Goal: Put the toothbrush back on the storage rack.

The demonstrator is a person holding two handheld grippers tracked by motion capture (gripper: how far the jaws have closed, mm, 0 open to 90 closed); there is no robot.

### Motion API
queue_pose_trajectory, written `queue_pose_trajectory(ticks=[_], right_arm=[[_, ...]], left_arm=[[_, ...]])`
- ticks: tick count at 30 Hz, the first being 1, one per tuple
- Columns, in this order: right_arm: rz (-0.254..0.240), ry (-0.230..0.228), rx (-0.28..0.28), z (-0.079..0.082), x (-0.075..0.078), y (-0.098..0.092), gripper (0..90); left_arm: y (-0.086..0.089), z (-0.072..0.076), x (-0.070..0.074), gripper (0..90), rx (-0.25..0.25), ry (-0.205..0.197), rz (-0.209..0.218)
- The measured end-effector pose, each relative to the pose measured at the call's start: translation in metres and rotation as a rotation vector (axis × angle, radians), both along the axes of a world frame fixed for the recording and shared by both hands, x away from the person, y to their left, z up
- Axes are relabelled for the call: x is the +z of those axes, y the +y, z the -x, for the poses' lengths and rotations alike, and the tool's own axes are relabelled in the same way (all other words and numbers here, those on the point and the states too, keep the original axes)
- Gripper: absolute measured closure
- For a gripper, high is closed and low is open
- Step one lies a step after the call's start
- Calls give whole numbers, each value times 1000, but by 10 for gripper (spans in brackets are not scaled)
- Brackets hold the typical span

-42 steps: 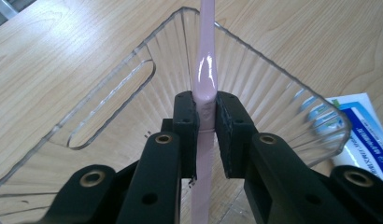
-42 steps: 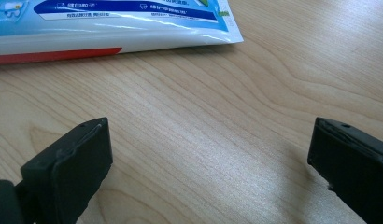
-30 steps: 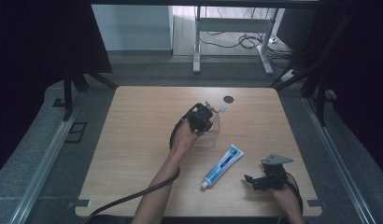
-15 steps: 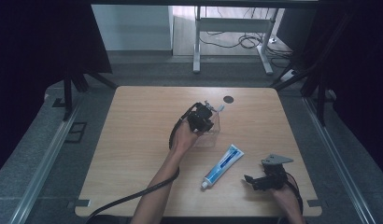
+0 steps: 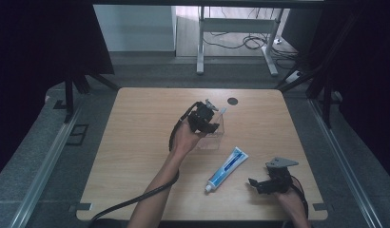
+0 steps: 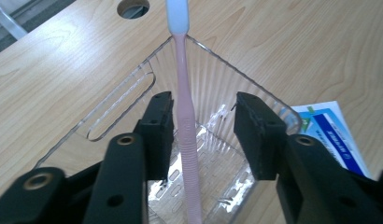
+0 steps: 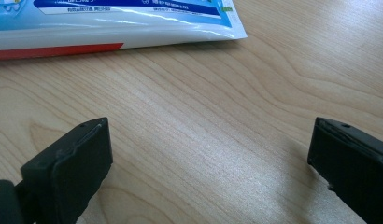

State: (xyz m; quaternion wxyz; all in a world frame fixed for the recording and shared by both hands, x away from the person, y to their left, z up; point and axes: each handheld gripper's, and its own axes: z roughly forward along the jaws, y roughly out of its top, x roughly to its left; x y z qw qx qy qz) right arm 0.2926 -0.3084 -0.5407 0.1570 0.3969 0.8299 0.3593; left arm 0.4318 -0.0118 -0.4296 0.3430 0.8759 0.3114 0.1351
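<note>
Pink toothbrush (image 6: 186, 121) stands in a clear plastic box (image 6: 115, 100), its foot cut off at six o'clock of the left gripper view; the left gripper (image 6: 202, 133) has just been opening, jaws apart, the handle loose between them. High view: box (image 5: 216, 138) at table (image 5: 136, 142) centre, toothpaste tube (image 5: 226, 168) at five o'clock, half-hidden right gripper (image 5: 259, 183). Right gripper view: jaws spread wide, tube (image 7: 115, 23) cropped at twelve.

1. The high view was dim and soft, its dark sides nearly black beside the lit wooden table (image 5: 136, 156).
2. Gripper views were brighter; glare streaked the toothpaste tube (image 7: 110, 23).
3. Nearby jaws looked slightly blurred.
</note>
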Motion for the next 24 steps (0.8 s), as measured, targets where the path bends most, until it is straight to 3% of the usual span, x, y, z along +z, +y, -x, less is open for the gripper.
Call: queue_pose_trajectory(ticks=[14, 24], right_arm=[[1, 0, -2, 0, 0, 0, 0], [3, 2, -2, 0, 0, 1, 0]], left_arm=[[20, 11, 11, 290, -27, 24, 62], [35, 22, 11, 150, -20, 21, 71]])
